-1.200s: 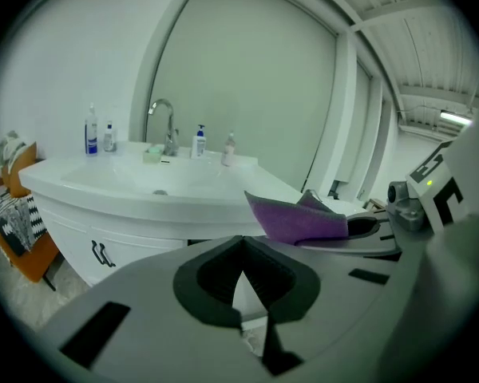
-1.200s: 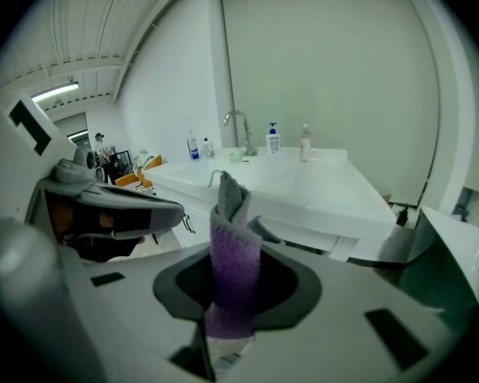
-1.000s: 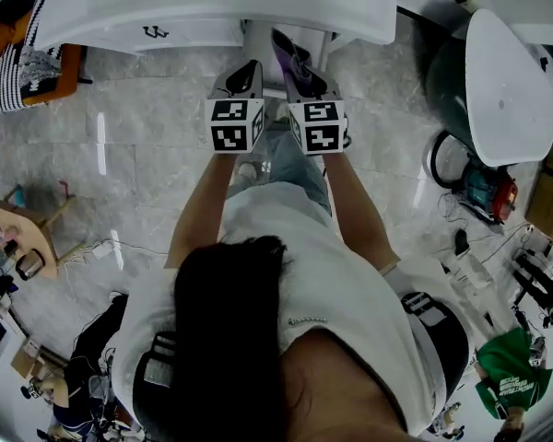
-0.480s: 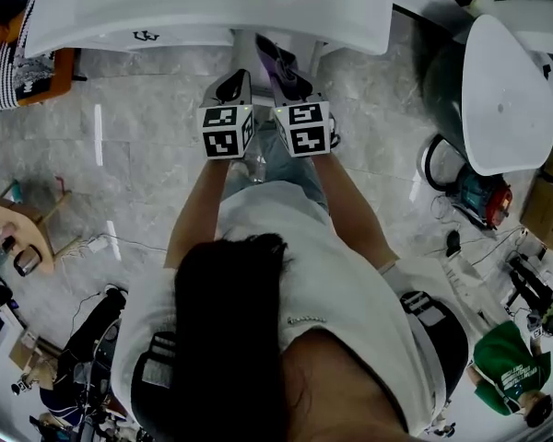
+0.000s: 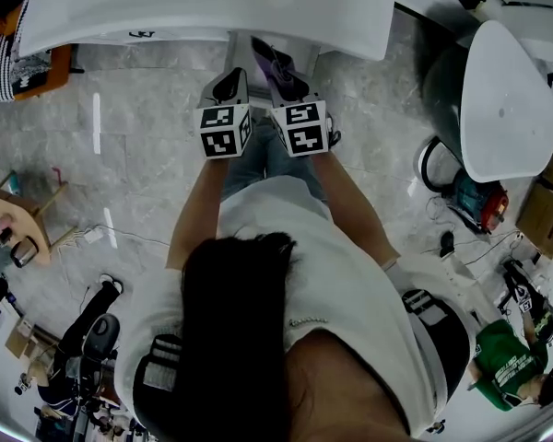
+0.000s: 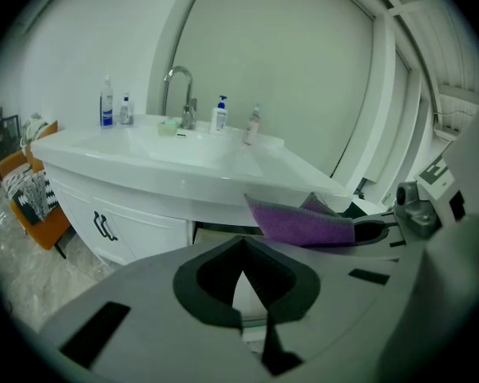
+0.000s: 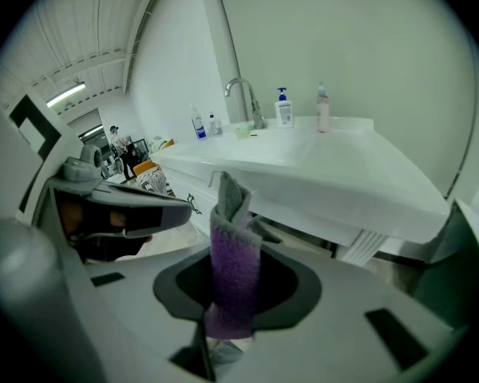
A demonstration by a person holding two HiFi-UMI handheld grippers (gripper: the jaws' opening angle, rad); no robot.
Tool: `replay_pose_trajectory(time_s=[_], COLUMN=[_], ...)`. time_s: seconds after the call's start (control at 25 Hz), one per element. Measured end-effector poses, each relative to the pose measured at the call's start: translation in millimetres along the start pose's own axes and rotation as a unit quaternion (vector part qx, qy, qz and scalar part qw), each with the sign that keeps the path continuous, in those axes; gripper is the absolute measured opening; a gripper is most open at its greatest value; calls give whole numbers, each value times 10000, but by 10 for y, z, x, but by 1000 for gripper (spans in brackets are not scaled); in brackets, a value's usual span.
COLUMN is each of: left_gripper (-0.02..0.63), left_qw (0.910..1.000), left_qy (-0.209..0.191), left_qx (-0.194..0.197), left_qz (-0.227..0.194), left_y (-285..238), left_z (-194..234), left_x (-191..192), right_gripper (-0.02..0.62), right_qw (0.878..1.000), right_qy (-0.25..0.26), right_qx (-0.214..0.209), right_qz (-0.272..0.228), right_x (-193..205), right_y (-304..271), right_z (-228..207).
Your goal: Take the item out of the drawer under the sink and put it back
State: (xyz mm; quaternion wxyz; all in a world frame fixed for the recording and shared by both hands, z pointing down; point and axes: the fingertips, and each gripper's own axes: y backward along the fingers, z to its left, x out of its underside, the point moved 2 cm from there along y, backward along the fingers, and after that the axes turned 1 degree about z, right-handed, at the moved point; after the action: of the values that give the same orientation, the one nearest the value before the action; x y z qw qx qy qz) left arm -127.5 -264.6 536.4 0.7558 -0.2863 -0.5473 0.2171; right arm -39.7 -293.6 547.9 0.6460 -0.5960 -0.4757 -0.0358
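Observation:
A purple and grey cloth [image 7: 234,262] stands up between the jaws of my right gripper [image 7: 233,294], which is shut on it. In the head view the cloth [image 5: 265,55] points at the edge of the white sink counter [image 5: 212,7]. My left gripper [image 6: 243,266] is held beside the right one, fingertips together and nothing between them. From the left gripper view the cloth [image 6: 299,223] pokes out of the right gripper [image 6: 383,231] just under the counter edge. Below the counter a dark drawer opening [image 6: 215,231] shows.
White cabinet doors with black handles [image 6: 104,226] are left of the opening. A tap [image 6: 180,94] and several bottles stand on the counter. An orange chair [image 5: 37,67] is at far left, a white rounded unit [image 5: 502,99] at right, with cables and a person in green [image 5: 507,366] on the floor behind.
Both grippers have drifted a little left and nearer the counter edge. The cloth stays gripped in the right one, and the left one stays shut.

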Motion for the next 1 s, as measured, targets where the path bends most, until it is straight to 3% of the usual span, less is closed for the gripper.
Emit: replay_pose_trajectory(time_s=[0.2, 0.6, 1.0], left_gripper=[5, 5, 5], left_qw=[10000, 9985, 9962], left_qy=[-34, -39, 123], left_qx=[14, 128, -34], left_qz=[64, 529, 864], left_y=[-102, -366, -809], left_z=[-46, -76, -11], left_x=[42, 335, 581], right_gripper=[101, 101, 101], right_qw=[10000, 9967, 9962], right_qy=[-52, -729, -665], right_qx=[-7, 36, -29], right_qz=[40, 366, 555], right_x=[39, 262, 440], right_y=[-86, -361, -821], right_z=[-51, -236, -368])
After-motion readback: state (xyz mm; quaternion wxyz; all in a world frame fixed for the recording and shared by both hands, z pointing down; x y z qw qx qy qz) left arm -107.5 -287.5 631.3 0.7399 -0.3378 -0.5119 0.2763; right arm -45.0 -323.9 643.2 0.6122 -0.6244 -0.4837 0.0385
